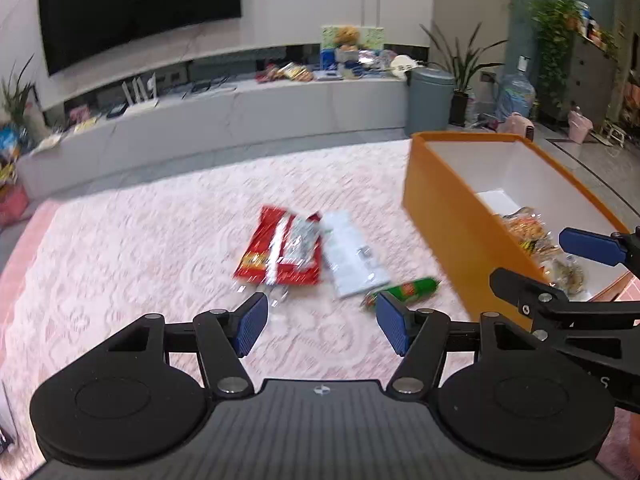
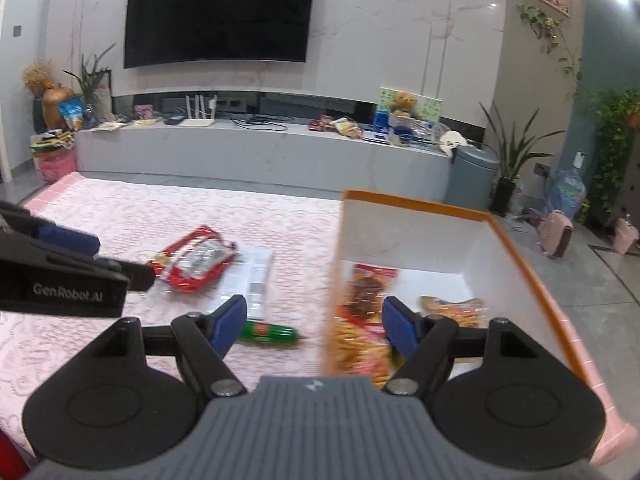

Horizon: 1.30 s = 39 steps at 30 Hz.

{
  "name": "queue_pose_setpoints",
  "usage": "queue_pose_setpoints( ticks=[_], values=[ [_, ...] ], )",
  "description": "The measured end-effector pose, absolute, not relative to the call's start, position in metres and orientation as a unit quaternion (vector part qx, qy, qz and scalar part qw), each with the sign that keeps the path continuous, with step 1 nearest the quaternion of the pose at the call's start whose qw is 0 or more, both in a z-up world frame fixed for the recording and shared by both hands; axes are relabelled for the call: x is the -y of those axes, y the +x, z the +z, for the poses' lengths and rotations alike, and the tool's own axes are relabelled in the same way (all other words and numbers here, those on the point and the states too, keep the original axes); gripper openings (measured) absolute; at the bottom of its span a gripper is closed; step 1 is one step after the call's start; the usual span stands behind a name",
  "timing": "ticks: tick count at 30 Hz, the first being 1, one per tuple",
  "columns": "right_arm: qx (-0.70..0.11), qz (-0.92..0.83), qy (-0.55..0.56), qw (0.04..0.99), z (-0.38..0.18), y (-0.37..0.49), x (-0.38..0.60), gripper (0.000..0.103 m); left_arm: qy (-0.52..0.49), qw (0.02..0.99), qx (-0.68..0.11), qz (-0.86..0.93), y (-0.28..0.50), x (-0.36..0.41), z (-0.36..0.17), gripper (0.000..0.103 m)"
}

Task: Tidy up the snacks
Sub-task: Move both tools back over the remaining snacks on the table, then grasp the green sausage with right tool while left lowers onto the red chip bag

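Observation:
On the pink lace cloth lie a red and silver snack bag [image 1: 282, 250] [image 2: 195, 258], a white flat packet [image 1: 352, 256] [image 2: 250, 276] and a green sausage stick [image 1: 408, 290] [image 2: 267, 333]. An orange box [image 1: 444, 216] [image 2: 516, 252] with white inside holds several snack packets [image 1: 536, 236] [image 2: 368, 320]. My left gripper [image 1: 322, 326] is open and empty, just short of the snacks on the cloth. My right gripper [image 2: 312, 326] is open and empty over the box's near left wall; it also shows in the left wrist view [image 1: 560, 268].
The cloth-covered table [image 1: 140, 240] ends at a pink edge. Beyond it stand a grey TV bench [image 2: 260, 152] with clutter, a wall TV [image 2: 218, 14], a grey bin [image 2: 472, 178] and potted plants [image 2: 510, 160].

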State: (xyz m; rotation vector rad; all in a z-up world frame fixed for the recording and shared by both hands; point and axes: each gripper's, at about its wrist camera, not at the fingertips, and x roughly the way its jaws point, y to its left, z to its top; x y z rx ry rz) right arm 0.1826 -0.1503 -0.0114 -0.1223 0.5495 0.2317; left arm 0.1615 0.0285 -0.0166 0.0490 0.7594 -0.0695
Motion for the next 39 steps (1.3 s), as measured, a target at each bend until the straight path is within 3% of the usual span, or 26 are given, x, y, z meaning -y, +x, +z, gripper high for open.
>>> queue_pose_setpoints(
  ticks=[17, 24, 34, 39],
  values=[
    [-0.289, 0.175, -0.154, 0.929, -0.054, 0.207, 0.068, 0.064, -0.024, 0.912, -0.407, -0.041, 0.175, -0.091, -0.052, 0.073],
    [-0.343, 0.185, -0.238, 0.89, -0.073, 0.253, 0.06, 0.062, -0.008, 0.91, -0.41, -0.063, 0.191, -0.091, -0.062, 0.073],
    [-0.386, 0.192, -0.249, 0.867, -0.101, 0.28, 0.058, 0.061, -0.011, 0.904, -0.421, -0.074, 0.206, -0.09, -0.079, 0.073],
    [-0.385, 0.184, -0.22, 0.878, -0.108, 0.286, 0.053, 0.049, -0.012, 0.903, -0.423, -0.073, 0.206, -0.09, -0.083, 0.073]
  ],
)
